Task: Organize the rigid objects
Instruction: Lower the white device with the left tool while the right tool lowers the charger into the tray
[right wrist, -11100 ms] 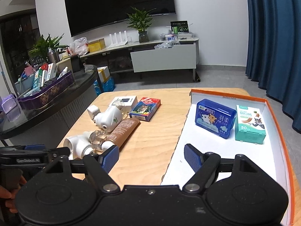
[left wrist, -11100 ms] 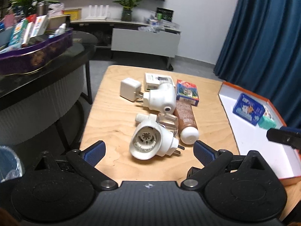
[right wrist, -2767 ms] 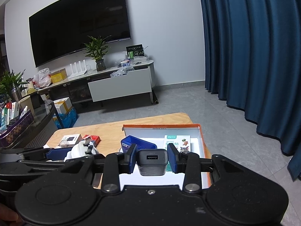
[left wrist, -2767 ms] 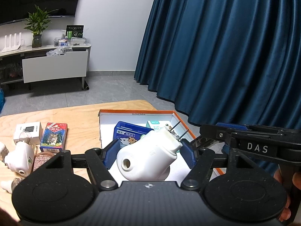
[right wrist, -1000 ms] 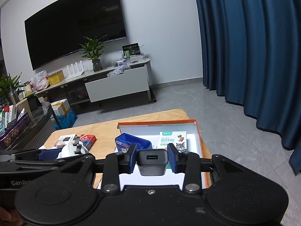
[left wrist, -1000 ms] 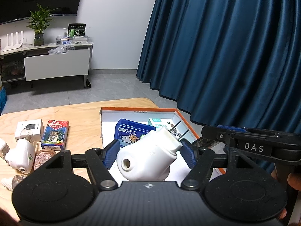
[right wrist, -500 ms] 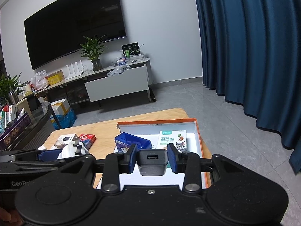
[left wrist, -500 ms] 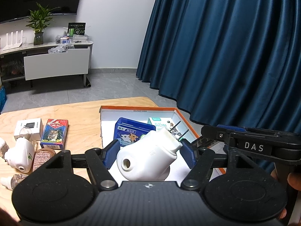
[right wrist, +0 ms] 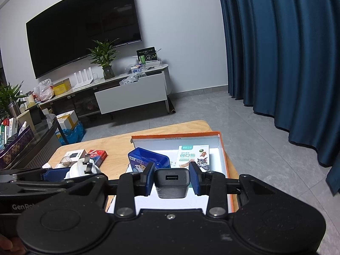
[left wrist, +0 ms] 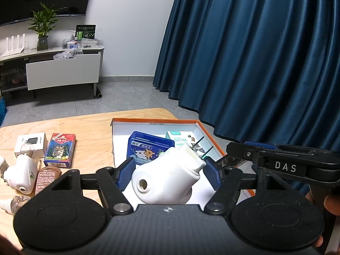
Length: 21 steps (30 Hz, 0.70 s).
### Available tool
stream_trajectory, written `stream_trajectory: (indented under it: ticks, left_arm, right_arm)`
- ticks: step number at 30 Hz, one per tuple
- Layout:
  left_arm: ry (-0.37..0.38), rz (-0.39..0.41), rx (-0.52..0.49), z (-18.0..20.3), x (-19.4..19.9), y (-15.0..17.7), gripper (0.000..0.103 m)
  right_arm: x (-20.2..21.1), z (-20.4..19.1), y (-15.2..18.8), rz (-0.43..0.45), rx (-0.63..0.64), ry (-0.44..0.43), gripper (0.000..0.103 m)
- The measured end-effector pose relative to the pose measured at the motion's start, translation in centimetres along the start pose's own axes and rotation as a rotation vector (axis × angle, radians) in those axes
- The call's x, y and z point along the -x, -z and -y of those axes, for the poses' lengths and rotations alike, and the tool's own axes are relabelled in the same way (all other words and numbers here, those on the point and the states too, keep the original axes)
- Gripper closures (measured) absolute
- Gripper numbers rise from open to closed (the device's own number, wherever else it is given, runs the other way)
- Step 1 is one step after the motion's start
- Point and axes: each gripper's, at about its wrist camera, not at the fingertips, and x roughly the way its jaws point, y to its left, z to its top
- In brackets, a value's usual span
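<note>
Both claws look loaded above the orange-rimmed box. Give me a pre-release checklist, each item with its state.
1. Left claw grips the white plug-in device: ok.
2. Right claw grips the dark USB charger: ok.
3. Bare white floor in the orange-rimmed box below the claws: ok.
4. Blue box and plaster box lie toward the box's far end, not under the charger: ok.
5. Clearance between the two claws: cannot tell.
6. Height above the box floor: cannot tell.
</note>
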Motion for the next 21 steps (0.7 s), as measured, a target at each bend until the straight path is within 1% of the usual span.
stream_trajectory:
  ticks: [21]
  left_arm:
    - [-0.002, -0.011, 0.003, -0.09, -0.37, 0.18, 0.032]
  right_arm:
    - [-0.58, 0.00, 0.94, -0.022, -0.009, -0.004, 0.060]
